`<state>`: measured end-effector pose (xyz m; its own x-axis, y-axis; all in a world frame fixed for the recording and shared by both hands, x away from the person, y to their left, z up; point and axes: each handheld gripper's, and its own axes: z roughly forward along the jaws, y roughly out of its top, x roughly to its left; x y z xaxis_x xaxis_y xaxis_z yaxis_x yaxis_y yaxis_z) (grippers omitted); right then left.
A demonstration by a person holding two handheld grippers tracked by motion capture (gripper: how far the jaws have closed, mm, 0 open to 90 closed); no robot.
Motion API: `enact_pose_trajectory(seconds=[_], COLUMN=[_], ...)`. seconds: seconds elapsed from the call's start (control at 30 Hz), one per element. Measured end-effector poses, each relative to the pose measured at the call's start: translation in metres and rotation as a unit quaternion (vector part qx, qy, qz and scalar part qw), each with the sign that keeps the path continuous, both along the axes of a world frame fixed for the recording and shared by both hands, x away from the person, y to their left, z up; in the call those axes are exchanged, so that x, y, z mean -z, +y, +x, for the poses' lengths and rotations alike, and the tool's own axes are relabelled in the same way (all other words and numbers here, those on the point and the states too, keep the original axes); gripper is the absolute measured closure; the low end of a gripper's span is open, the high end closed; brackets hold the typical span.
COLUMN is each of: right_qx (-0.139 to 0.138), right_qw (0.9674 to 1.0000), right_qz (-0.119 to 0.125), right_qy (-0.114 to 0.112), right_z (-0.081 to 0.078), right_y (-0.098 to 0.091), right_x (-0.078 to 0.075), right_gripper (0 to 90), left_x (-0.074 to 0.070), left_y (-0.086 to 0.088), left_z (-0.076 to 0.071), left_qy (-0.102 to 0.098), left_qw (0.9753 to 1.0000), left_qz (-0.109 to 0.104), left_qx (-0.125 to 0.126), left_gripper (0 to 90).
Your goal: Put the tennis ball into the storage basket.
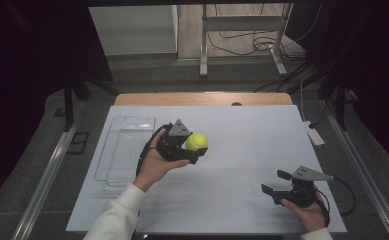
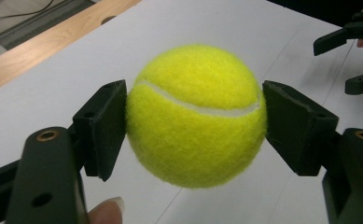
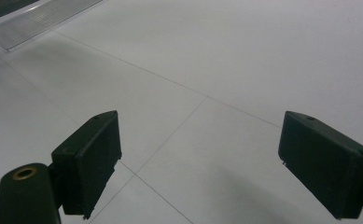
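Left gripper (image 2: 195,116) clamps tennis ball (image 2: 196,115) (right gripper (image 3: 200,163) apparently empty).

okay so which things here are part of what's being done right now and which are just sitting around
In use:
left gripper, shut on the tennis ball
clear tray, beside it

Lying about:
right gripper, open, nothing between its jaws
white device at the table's right edge

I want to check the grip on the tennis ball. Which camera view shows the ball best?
The left gripper view: the tennis ball is large there, its seam clear, both pads pressing its sides. The high view shows it small, held by the left gripper above the white table. The right gripper view looks at bare table instead.
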<state>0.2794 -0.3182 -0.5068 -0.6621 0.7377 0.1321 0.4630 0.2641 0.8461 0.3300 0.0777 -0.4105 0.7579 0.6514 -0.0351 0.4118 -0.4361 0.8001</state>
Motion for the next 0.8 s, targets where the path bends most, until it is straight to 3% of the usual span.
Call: enact_pose_trajectory(seconds=[0.3,0.5,0.8], right_qx=[0.000,0.001,0.001], right_qw=[1.0000,1.0000,1.0000], right_qz=[-0.001,0.000,0.000], right_qy=[-0.001,0.000,0.000], right_z=[0.000,0.000,0.000], right_y=[0.000,0.000,0.000], right_x=[0.000,0.000,0.000], right_gripper=[13.2,13.2,13.1], left_x=[-0.003,-0.005,-0.006], left_y=[0.007,0.012,0.021], left_z=[0.003,0.003,0.007], left_qy=[-0.002,-0.013,-0.009], left_qw=[0.9999,0.9996,0.9992], left_qz=[-0.004,-0.010,-0.016], left_qx=[-0.010,-0.023,-0.036], left_gripper=[26.3,26.3,26.3])
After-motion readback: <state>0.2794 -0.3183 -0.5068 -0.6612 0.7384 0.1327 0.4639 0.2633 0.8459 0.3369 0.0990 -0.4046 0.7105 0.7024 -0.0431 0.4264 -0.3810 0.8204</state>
